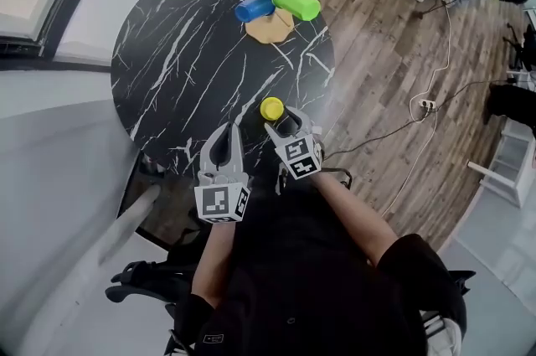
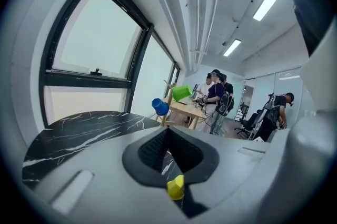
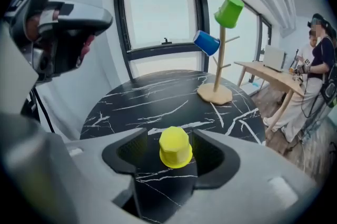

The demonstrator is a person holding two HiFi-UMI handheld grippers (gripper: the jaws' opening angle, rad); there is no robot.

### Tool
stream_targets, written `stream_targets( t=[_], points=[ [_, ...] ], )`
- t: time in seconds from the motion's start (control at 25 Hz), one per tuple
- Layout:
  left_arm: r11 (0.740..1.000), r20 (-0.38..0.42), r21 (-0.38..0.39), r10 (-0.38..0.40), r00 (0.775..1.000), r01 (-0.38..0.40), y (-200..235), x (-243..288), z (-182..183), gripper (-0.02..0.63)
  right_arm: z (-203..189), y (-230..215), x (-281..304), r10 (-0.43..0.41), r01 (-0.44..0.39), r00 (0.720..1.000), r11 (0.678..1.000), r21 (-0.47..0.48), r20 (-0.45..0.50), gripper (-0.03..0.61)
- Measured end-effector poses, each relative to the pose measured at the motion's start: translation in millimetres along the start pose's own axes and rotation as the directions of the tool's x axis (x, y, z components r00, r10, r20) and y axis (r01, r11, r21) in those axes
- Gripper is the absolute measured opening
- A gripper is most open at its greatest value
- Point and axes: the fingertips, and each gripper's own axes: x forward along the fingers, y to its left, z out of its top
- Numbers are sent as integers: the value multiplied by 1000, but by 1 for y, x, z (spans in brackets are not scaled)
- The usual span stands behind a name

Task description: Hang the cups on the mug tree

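1. One yellow cup is left to hang. It stands mouth down, as far as I can judge, at about 5 o'clock on the black marble table, close to the near edge.
2. Either side of it are the right gripper's tongs, spread wide at 3 and 9 o'clock of the cup. The pads are just beside the wall and do not press on it.
3. To grip well, I would lower the pads to mid-wall and centre the cup before closing. The wall looks tapered and smooth, so a high pinch could squeeze it out.
4. Closing gently and lifting straight up should keep the rim from dragging on the marble.
5. At about 8 o'clock of the cup, the left gripper has its tongs pressed together on nothing. It is best kept clear.
6. At 12 o'clock, well apart across the table, the mug tree already carries the blue cup and green cup. Its bare pegs sit lower, so the approach should come in under those cups.
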Motion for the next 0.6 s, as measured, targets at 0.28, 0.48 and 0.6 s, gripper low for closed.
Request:
stream_targets(
  t=[0.28,0.48,0.6],
  points=[
    [1000,-13,-6,19,1000,-19,10,0,-5,-3,-16,-5,28,-31,31,998,1000,0,-58,261],
    [999,-14,-16,37,999,-37,16,-3,-6,-3,-22,-11,36,-51,51,995,999,-1,-84,218],
    [999,-13,-24,40,999,-40,16,-5,-7,-3,-22,-13,33,-57,57,995,998,-3,-80,216]
  ],
)
